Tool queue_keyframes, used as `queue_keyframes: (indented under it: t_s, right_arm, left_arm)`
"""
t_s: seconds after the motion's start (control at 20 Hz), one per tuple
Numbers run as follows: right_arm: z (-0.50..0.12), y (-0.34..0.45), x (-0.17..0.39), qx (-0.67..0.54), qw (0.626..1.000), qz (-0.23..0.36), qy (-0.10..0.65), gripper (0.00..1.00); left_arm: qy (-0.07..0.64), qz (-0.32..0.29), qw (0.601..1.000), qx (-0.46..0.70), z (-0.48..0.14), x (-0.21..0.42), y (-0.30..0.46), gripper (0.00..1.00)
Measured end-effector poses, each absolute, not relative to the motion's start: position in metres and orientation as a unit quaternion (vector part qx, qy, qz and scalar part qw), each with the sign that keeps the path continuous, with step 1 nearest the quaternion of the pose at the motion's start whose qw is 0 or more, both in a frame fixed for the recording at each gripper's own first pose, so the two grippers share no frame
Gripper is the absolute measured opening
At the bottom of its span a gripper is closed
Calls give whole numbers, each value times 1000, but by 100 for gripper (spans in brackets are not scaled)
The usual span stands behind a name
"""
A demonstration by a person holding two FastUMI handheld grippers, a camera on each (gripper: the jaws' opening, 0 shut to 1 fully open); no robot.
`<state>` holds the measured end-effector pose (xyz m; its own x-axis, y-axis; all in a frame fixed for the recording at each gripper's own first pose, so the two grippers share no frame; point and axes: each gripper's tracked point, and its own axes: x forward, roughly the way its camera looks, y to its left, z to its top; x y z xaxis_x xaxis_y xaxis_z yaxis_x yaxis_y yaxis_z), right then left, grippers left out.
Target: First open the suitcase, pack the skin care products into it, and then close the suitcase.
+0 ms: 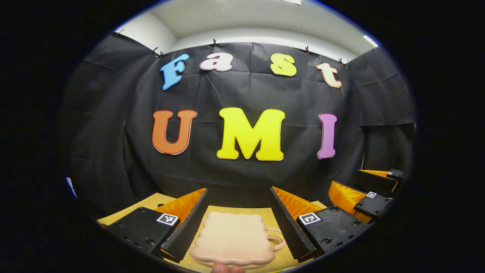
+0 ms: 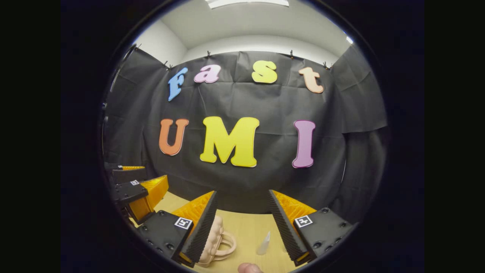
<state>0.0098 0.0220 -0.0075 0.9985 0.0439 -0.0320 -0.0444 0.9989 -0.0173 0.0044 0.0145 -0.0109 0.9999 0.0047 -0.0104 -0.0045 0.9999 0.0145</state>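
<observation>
While our left gripper point(image 1: 239, 201) and right gripper point(image 2: 242, 203) hang spread, the closed suitcase point(image 1: 233, 239) lies on the table point(image 2: 246, 227), a bottle point(image 2: 264, 243) near it.

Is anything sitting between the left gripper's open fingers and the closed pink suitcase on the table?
Nothing visible does. The left gripper hangs open over the table, and the suitcase lies lid shut directly between and below its fingers, with only bare wood around it.
</observation>
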Motion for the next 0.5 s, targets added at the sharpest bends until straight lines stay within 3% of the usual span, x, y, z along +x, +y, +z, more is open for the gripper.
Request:
queue_keyframes:
  t_s: [0.5]
  right_arm:
    - [-22, -15, 3, -7, 1000, 6, 22, 79]
  left_arm:
    - [18, -24, 999, 24, -31, 11, -14, 99]
